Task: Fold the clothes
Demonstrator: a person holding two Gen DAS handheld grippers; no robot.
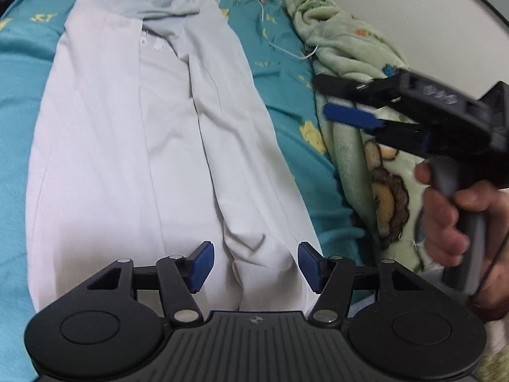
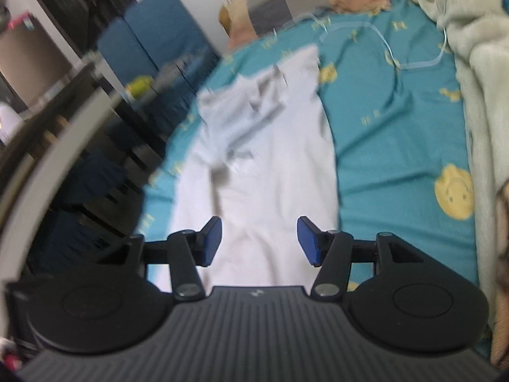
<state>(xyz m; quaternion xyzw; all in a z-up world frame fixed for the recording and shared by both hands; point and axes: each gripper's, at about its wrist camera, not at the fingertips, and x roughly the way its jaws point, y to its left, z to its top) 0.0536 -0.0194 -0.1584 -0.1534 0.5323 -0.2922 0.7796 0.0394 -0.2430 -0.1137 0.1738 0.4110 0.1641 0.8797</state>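
Observation:
A white shirt [image 1: 143,146] lies lengthwise on the teal bed sheet [image 1: 286,102], both sides folded in toward the middle, its grey collar at the far end. My left gripper [image 1: 256,265] is open and empty just above the shirt's near hem. My right gripper [image 1: 334,98] shows in the left wrist view, held by a hand, raised over the blanket to the right of the shirt, jaws apart. In the blurred right wrist view the right gripper [image 2: 259,240] is open and empty above the shirt's [image 2: 270,146] near end.
A pale green cartoon-print blanket [image 1: 359,73] is bunched along the bed's right side by the wall. A thin white cord [image 2: 413,60] lies on the sheet near a patterned pillow [image 2: 305,0]. A blue chair [image 2: 152,31] and dark furniture stand beyond the bed's left edge.

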